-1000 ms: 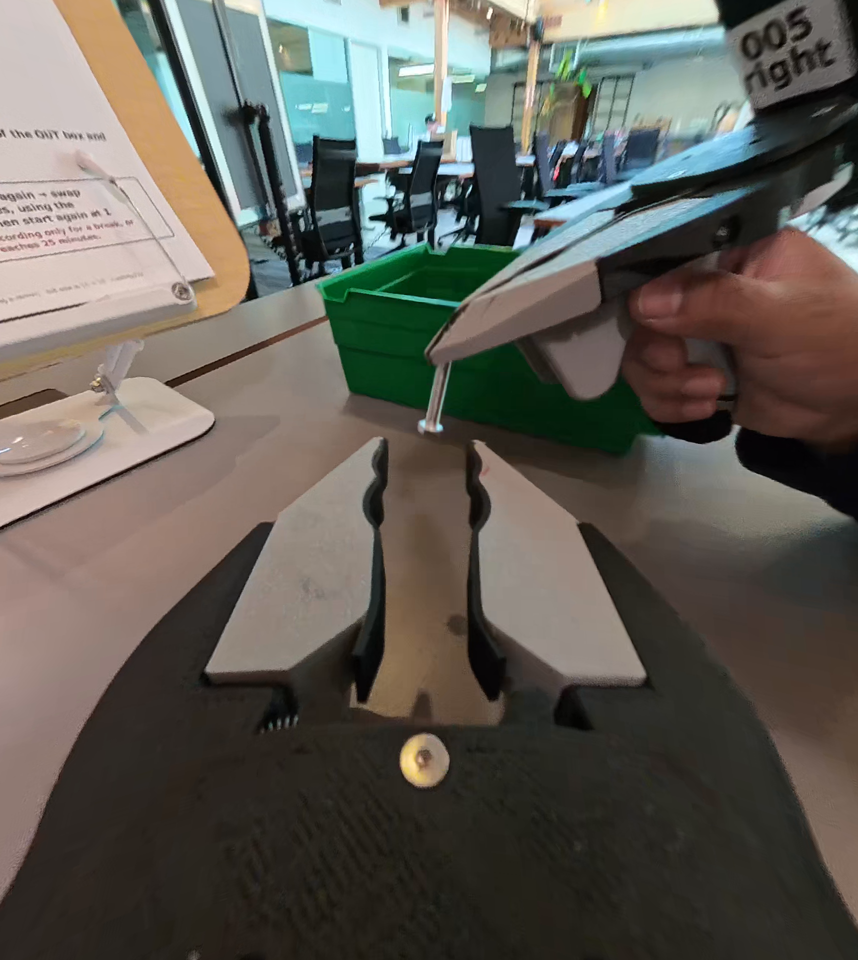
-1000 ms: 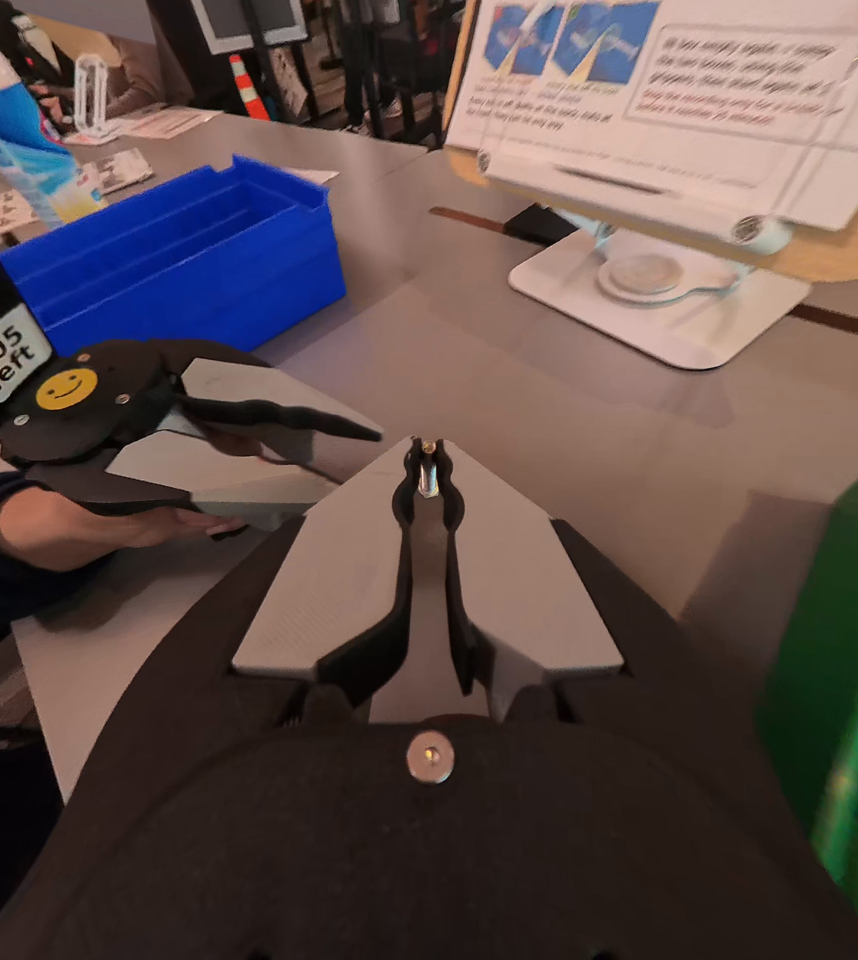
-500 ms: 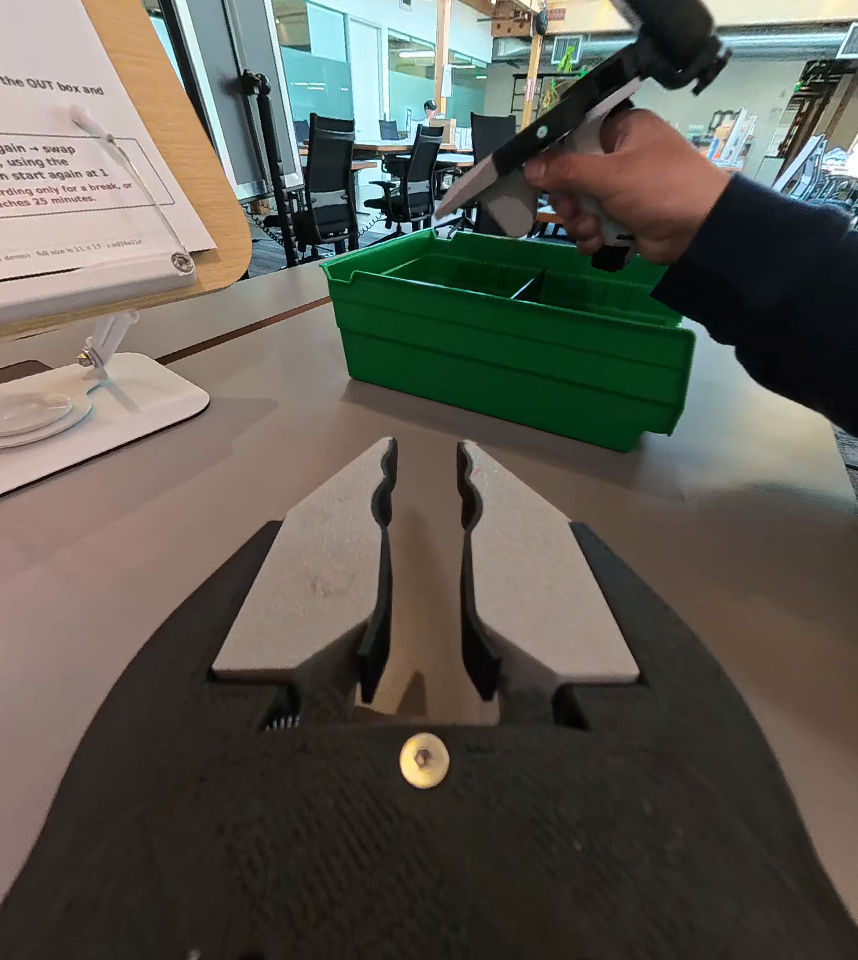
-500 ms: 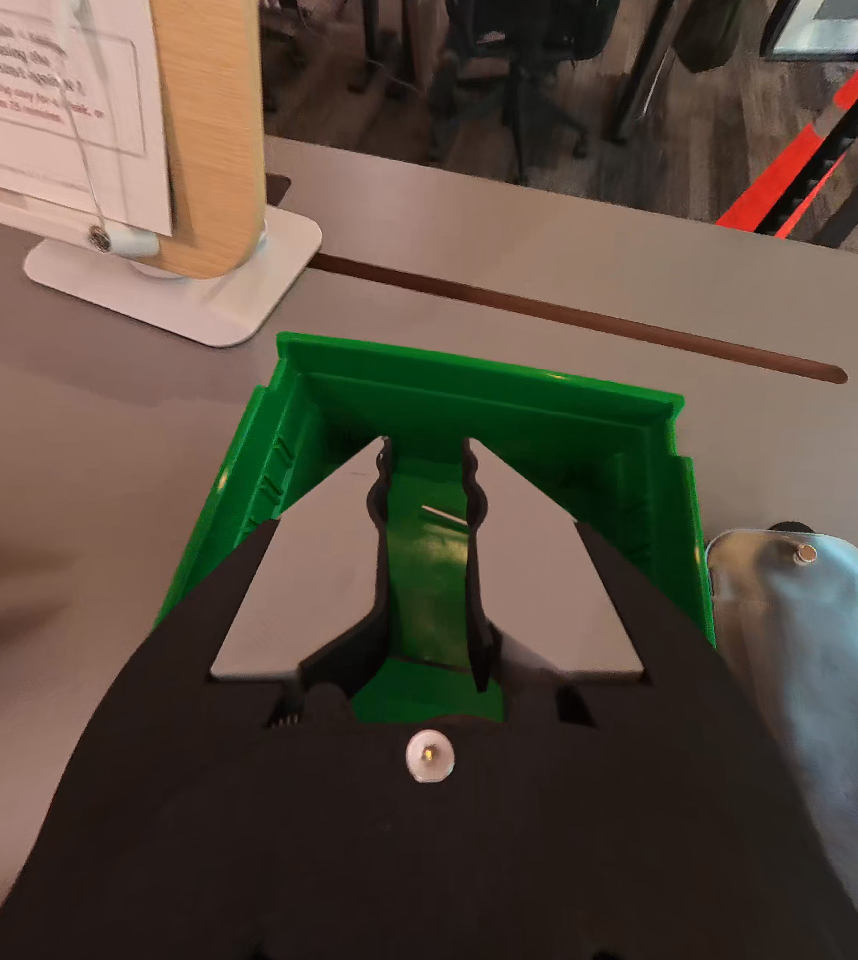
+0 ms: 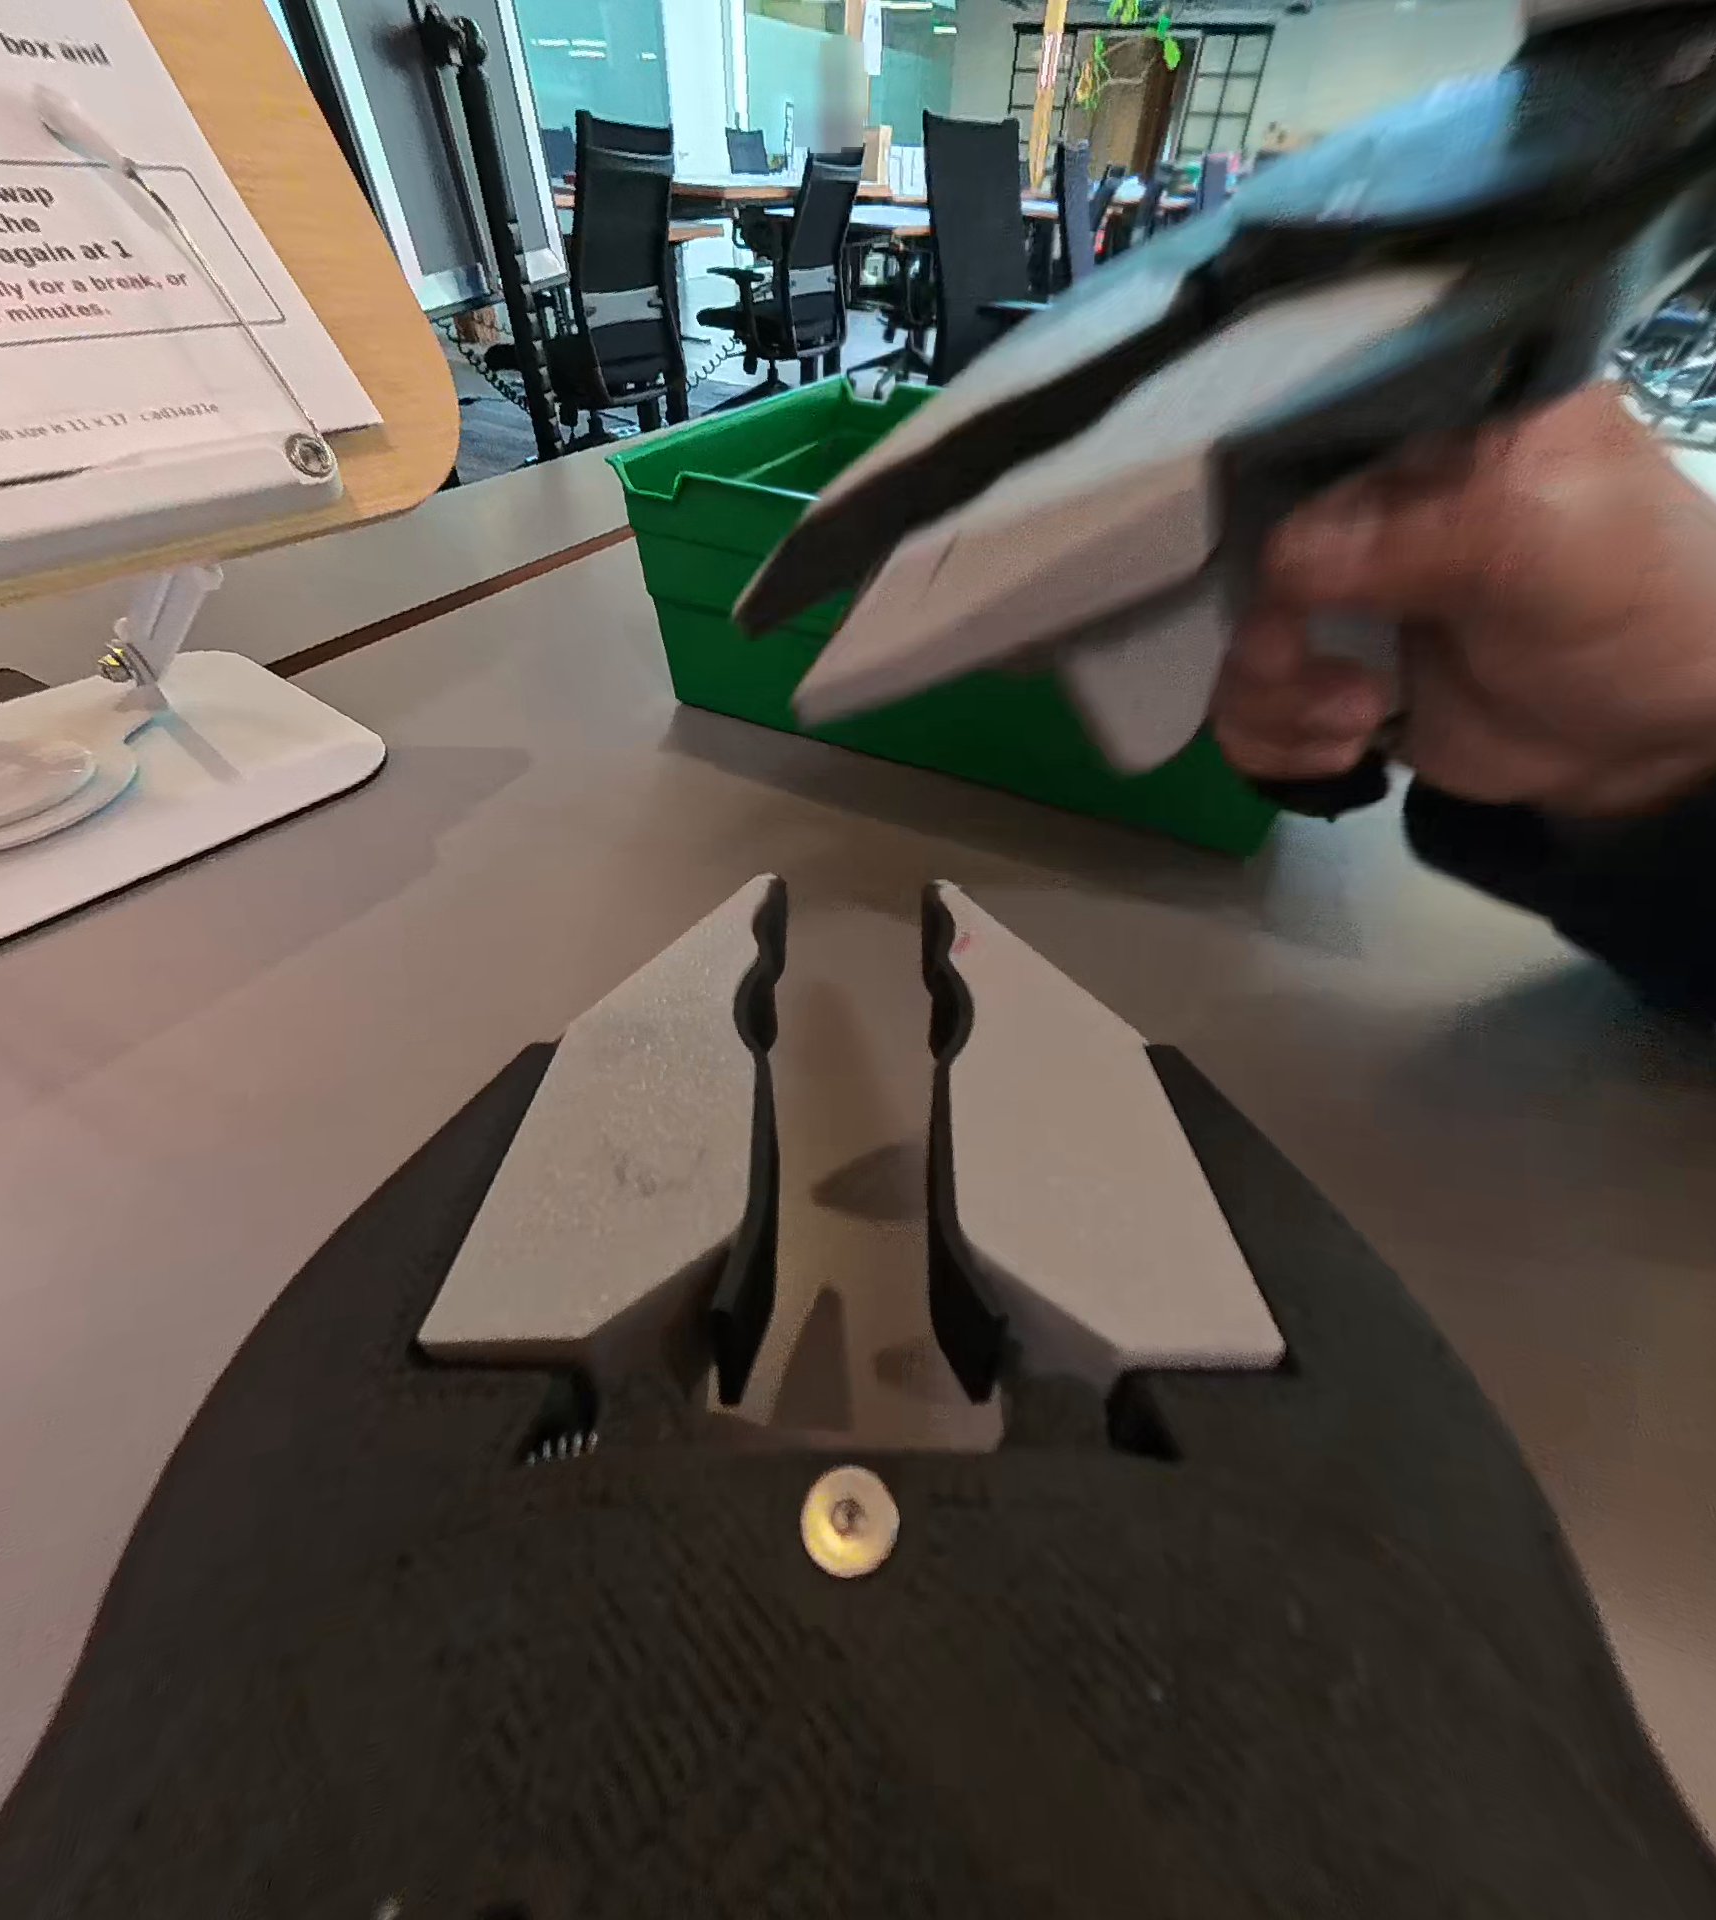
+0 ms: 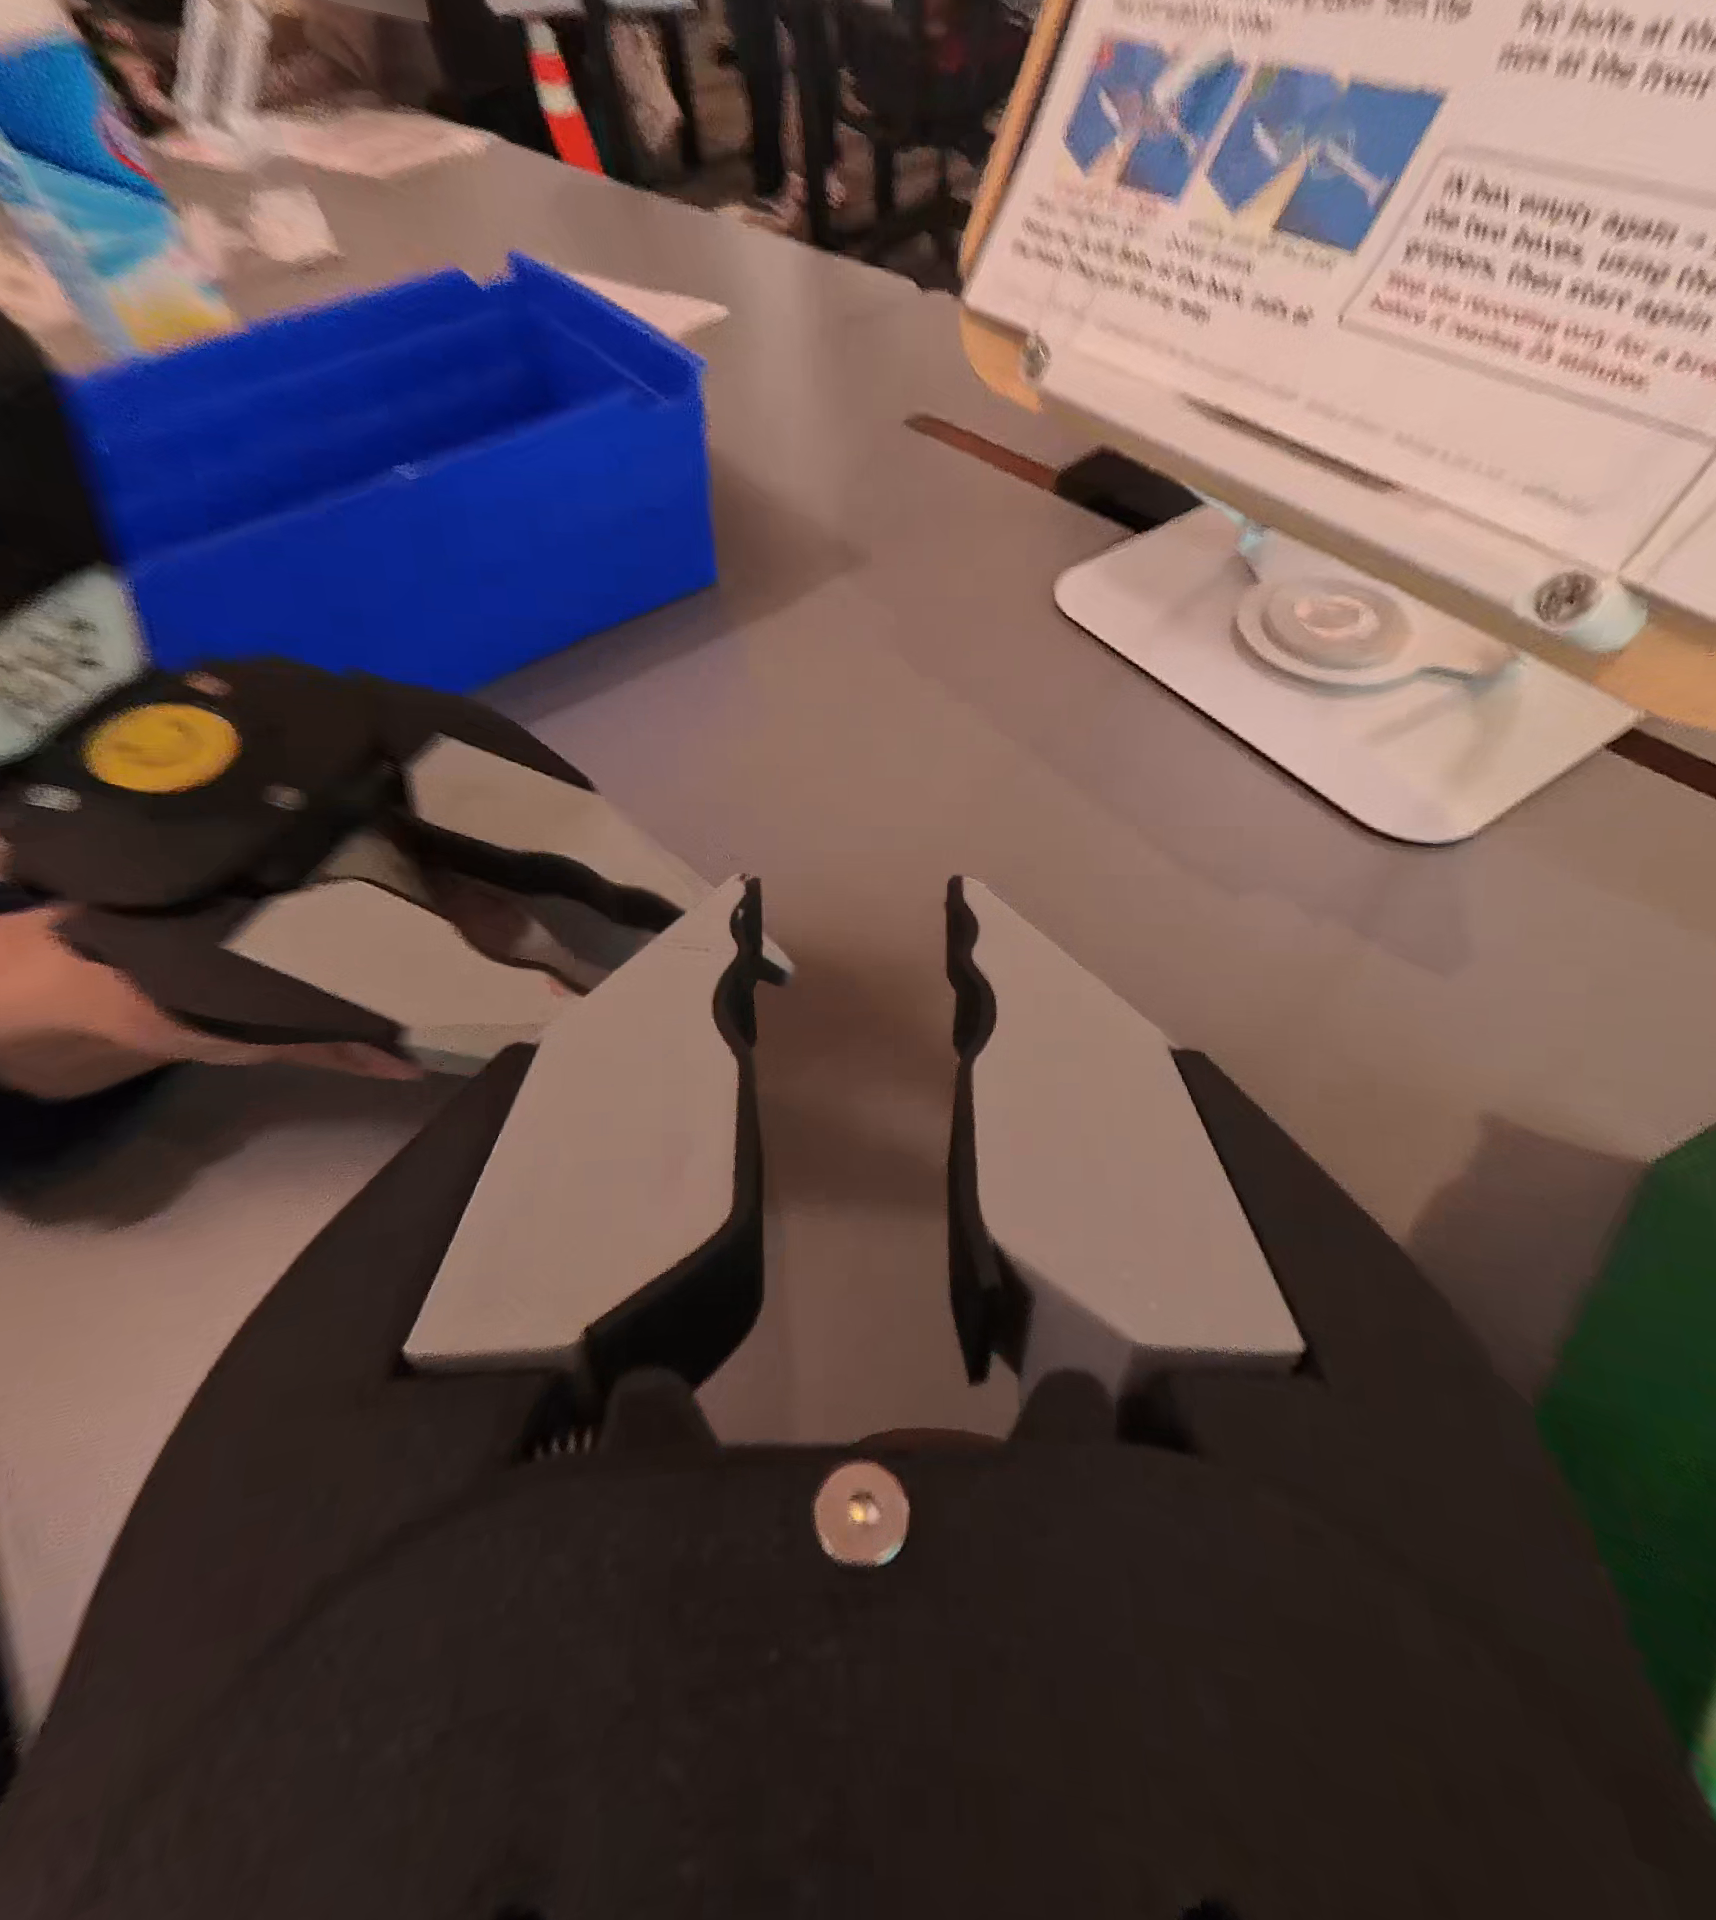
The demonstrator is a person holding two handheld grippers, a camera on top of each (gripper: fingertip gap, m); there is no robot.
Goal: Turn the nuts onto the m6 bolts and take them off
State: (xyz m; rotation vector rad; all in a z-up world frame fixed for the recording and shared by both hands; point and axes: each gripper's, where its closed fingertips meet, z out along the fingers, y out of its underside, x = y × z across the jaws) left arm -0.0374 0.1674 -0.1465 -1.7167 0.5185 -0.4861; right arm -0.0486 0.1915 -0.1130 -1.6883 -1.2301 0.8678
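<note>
No bolt or nut shows in either view. My left gripper (image 5: 854, 904) is open and empty, low over the grey table (image 5: 314, 1018). My right gripper (image 6: 849, 904) is open and empty too, with only table between its fingers. In the left wrist view the right gripper (image 5: 776, 670) hangs blurred above and ahead to the right, in front of the green bin (image 5: 729, 561), and points down to the left. In the right wrist view the left gripper (image 6: 563, 935) lies to the left, its tips close to my right gripper's left finger.
A blue bin (image 6: 397, 468) stands at the far left of the table. The green bin's corner (image 6: 1706, 1403) is close on the right. A sign board on a white stand (image 6: 1353, 665) stands at the back, also seen in the left wrist view (image 5: 158, 748). Office chairs stand beyond the table. Across from one pair of fingers to the other is roughly 5 cm.
A second ago my right gripper was shut on a bolt. It swung over the green bin, opened, and has come back empty toward the left gripper. The left gripper has barely moved.
</note>
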